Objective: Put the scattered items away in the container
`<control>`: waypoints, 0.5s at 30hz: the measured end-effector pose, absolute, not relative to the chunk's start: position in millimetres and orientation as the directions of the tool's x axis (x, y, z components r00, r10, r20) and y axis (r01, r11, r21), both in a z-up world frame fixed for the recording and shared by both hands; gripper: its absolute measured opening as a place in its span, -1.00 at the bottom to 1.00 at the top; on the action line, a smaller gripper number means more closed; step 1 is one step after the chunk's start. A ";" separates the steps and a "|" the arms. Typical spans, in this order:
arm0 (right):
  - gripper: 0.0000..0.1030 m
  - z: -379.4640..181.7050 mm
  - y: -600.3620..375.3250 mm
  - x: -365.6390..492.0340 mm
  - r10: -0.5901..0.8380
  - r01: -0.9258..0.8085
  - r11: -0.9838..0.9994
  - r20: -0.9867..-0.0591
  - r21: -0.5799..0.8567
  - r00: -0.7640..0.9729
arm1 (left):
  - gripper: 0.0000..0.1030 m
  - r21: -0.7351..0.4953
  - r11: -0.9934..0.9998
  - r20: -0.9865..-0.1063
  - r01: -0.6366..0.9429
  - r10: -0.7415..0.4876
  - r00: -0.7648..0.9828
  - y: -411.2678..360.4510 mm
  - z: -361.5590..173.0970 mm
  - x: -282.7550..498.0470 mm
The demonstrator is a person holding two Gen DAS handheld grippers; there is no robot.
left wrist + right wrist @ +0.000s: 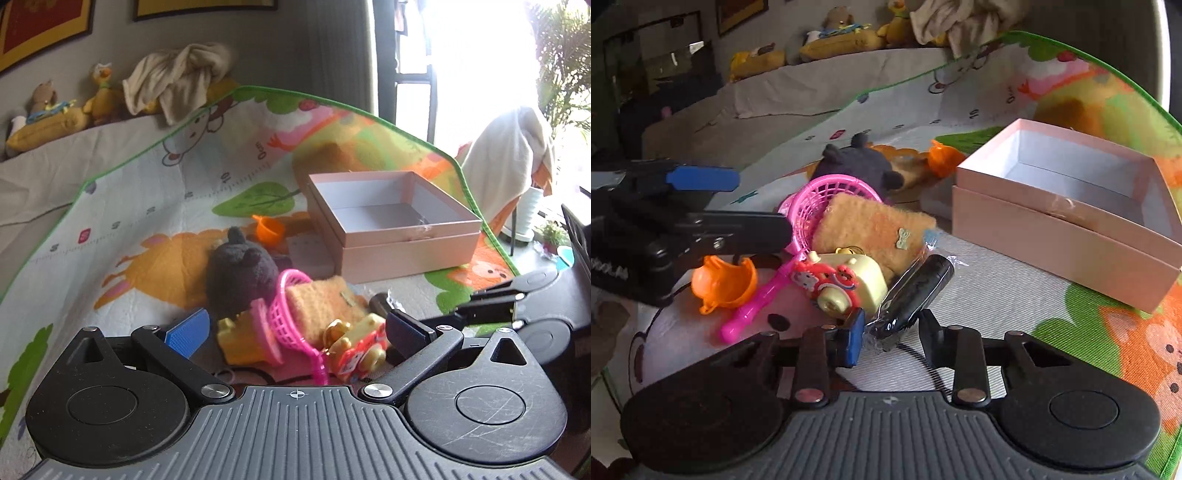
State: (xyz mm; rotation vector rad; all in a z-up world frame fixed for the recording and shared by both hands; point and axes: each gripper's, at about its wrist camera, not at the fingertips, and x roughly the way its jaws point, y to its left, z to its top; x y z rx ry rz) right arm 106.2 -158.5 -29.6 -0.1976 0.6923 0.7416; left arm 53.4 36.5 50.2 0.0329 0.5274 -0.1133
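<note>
Main risk: your right gripper [890, 334] is pinching the black wrapped item [913, 291] only at its near end, through loose clear film. If the pads have film rather than the body, it'll slide out or swing on the lift and drop short of the pink box [1067, 236]. I can see the blue pad [854, 338] against the wrapper on one side and the bare black finger on the other, so I read it as closed on the item, but how much of the solid body is caught I can't tell. The item's far end points up and away from the fingers, lying against the tan fuzzy pouch [871, 225] and just beside the yellow toy camera [846, 284]; a sloppy lift could drag either one along. The pink net scoop [827, 206] sits behind the camera, its handle running down toward the orange cup [724, 282], so keep clear of that too. Second risk: your left gripper [295, 328] is spread wide, holding nothing, and hangs over the same pile; in the right wrist view its fingers are near the scoop's rim. The two grippers are close, so a sideways move from either could make them clash. The box is open and looks empty, sitting on the play mat [147, 206] well apart from the pile, to the right of it; its near wall is tall enough that a low carry would hit it. The dark plush [240, 273] and a second orange cup [269, 229] still lie on the mat.
</note>
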 end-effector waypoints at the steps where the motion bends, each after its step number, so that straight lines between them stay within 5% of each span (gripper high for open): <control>1: -0.41 -29.1 -159.7 103.4 0.551 -0.681 0.730 -0.644 0.063 0.531 | 1.00 -0.001 0.994 -0.506 0.112 -0.098 0.857 37.2 50.5 53.7; 8: -0.41 -30.3 -194.9 98.5 0.234 -0.466 0.833 -0.572 -0.300 0.786 | 1.00 0.083 0.975 -0.566 0.205 -0.123 0.815 20.0 34.7 48.8; 10: -0.33 -27.2 -209.0 105.5 0.184 -0.409 0.859 -0.559 -0.310 0.809 | 1.00 0.146 0.962 -0.579 0.229 -0.105 0.808 10.0 26.4 48.4; 14: 0.42 -19.0 -227.6 114.0 0.276 -0.422 0.899 -0.594 -0.119 0.755 | 1.00 0.288 0.936 -0.579 0.202 0.002 0.816 1.5 12.7 57.0; 15: 0.43 -18.7 -227.0 114.1 0.297 -0.430 0.898 -0.596 -0.090 0.746 | 1.00 0.314 0.931 -0.572 0.187 0.028 0.820 3.6 11.8 61.6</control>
